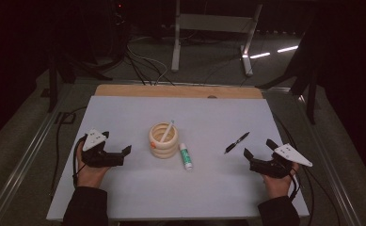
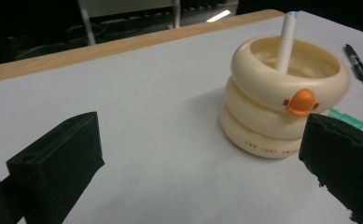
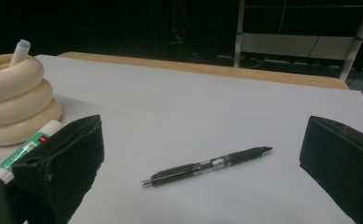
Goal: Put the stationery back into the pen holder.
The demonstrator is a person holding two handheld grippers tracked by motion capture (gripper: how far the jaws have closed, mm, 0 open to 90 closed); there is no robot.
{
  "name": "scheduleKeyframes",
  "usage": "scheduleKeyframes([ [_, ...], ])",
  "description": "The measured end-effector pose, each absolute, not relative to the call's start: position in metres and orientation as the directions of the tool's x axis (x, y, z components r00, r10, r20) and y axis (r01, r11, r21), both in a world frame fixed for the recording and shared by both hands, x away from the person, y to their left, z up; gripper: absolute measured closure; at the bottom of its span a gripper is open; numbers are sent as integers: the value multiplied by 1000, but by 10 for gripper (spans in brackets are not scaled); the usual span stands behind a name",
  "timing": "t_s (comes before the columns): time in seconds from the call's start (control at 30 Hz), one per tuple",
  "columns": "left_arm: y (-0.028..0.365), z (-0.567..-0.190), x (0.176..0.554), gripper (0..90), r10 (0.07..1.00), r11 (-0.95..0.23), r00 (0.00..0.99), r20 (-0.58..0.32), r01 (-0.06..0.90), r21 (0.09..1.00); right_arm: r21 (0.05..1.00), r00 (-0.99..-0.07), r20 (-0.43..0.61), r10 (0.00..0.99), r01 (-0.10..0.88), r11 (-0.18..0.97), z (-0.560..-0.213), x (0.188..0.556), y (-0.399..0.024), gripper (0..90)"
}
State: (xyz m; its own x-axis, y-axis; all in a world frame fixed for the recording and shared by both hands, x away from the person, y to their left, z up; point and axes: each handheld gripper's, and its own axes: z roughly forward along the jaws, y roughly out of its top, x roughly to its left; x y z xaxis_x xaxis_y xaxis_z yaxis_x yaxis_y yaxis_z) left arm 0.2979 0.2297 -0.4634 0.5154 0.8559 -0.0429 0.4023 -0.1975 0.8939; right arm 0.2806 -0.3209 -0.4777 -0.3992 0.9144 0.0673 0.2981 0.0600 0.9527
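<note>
Your right gripper [image 1: 259, 151] rests near the right edge of the white table surface [image 1: 124, 188], jaws spread wide and grasping nothing. Just ahead of them lies the slim black ballpoint pen [image 3: 206, 166], flat on the surface, right of centre. In the right gripper view its long axis runs almost straight across the gap between the jaws, tip toward the right jaw. That crosswise lie is likely what the pickup turns on. Your left gripper [image 1: 119, 154], jaws equally released, sits by the left edge, well apart from the pen. Beyond it, at mid-surface, stands the cream ringed duck-billed pen holder [image 2: 282, 100] with a white marker [image 2: 284, 41] inside; a green-and-white glue stick [image 1: 186, 156] lies just beside its base.
</note>
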Motion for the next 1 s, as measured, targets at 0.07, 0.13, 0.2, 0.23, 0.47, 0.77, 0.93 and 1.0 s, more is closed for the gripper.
scheduleKeyframes([
  [0.07, 233, -464, 297, 0, 860, -192, 509, -46, 405, 894, 952, -399, 67, 915, 299, 60, -478, 281, -321, 1],
  [0.13, 236, -464, 295, 0, 862, -171, 503, -58, 398, 901, 952, -400, 65, 914, 299, 63, -478, 281, -321, 1],
  [0.2, 237, -464, 293, 0, 865, -170, 499, -56, 396, 902, 952, -400, 63, 914, 298, 65, -478, 280, -321, 1],
  [0.23, 238, -465, 291, 0, 868, -169, 493, -54, 396, 903, 952, -399, 64, 915, 298, 64, -477, 280, -321, 1],
  [0.47, 245, -467, 286, 1, 878, -147, 475, -57, 382, 912, 948, -395, 66, 916, 311, 66, -478, 281, -321, 1],
  [0.77, 248, -467, 279, 1, 895, -134, 444, -45, 364, 922, 931, -378, 82, 922, 359, 64, -478, 280, -321, 1],
  [0.93, 249, -467, 277, 0, 903, -122, 428, -48, 360, 925, 911, -361, 88, 928, 405, 71, -474, 283, -320, 0],
  [1.0, 249, -467, 277, 1, 903, -120, 428, -49, 361, 925, 906, -362, 82, 929, 416, 82, -472, 285, -320, 0],
])
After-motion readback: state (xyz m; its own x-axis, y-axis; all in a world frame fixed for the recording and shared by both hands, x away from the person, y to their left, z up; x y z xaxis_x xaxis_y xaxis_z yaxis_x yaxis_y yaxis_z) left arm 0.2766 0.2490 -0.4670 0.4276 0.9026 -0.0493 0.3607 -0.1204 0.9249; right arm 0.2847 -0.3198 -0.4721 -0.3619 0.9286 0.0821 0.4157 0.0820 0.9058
